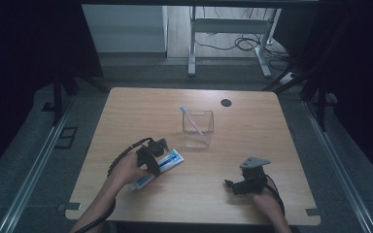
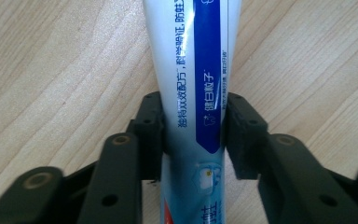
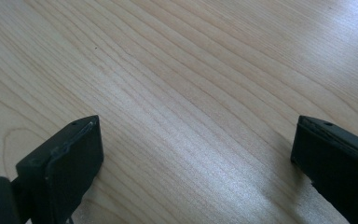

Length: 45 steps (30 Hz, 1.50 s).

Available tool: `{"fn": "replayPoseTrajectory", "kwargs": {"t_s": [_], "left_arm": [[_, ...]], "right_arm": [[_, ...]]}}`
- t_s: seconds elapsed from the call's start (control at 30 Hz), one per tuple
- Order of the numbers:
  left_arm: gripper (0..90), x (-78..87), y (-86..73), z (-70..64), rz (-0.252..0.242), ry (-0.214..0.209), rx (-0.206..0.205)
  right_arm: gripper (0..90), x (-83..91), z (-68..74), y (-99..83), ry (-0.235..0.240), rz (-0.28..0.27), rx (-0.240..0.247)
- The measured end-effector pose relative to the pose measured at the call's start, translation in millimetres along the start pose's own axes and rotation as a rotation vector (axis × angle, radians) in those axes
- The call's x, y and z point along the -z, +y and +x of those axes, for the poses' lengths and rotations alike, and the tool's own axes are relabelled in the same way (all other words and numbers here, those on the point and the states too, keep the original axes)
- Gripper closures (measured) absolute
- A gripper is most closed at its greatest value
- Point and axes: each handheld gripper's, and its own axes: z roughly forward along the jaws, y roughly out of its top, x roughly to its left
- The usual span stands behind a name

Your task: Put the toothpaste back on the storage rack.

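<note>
Where the high view looks down on the wooden surface (image 1: 252, 160): toothpaste tube (image 1: 167, 162) lying flat at front left under the left hand-held gripper (image 1: 156, 154), clear cup (image 1: 197, 129) with a toothbrush (image 1: 192, 120) just beyond, right hand-held gripper (image 1: 233, 185) resting apart at front right. In the left gripper view, both jaws pressed against the sides of the tube (image 2: 193, 93) at mid-body; probably light, soft and slick, best pinched gently there. In the right gripper view, jaws wide apart over bare wood, holding nothing.
</note>
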Motion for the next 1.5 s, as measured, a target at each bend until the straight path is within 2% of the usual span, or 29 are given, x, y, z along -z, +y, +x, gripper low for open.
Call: {"fn": "replayPoseTrajectory", "kwargs": {"t_s": [0.3,0.53,0.63,0.67,0.77,0.93,1.1,1.3,1.5], "left_arm": [[72.2,4.0,-4.8,0.4,-0.034,-0.009,0.004],[73.6,4.9,-10.0,-0.4,-0.079,-0.01,-0.027],[73.8,5.6,-12.7,-0.9,-0.114,-0.025,-0.016],[73.9,5.7,-13.5,-2.0,-0.134,-0.035,0.0],[74.0,9.9,-16.2,-2.5,-0.167,-0.043,-0.007],[73.9,18.9,-21.6,-4.6,-0.227,-0.061,-0.026],[73.9,27.0,-27.6,-7.7,-0.294,-0.063,-0.049],[73.9,36.7,-32.6,-11.6,-0.38,-0.045,-0.082],[73.7,47.2,-34.5,-16.2,-0.446,-0.063,-0.105]], "right_arm": [[1.8,0.0,0.0,0.0,0.0,0.0,0.0],[1.8,0.0,0.0,0.0,0.0,0.0,0.0],[1.8,0.0,0.0,0.0,0.0,0.0,0.0],[1.8,0.0,0.0,0.0,0.0,0.0,0.0],[1.8,0.0,0.0,0.0,0.0,0.0,0.0],[1.8,0.1,-0.1,0.1,0.001,0.001,0.001],[1.8,0.0,-0.2,0.1,0.001,0.0,0.003],[1.8,0.0,-0.3,0.1,0.001,0.0,0.003],[1.8,0.1,-0.2,0.1,0.001,0.001,0.002]]}}
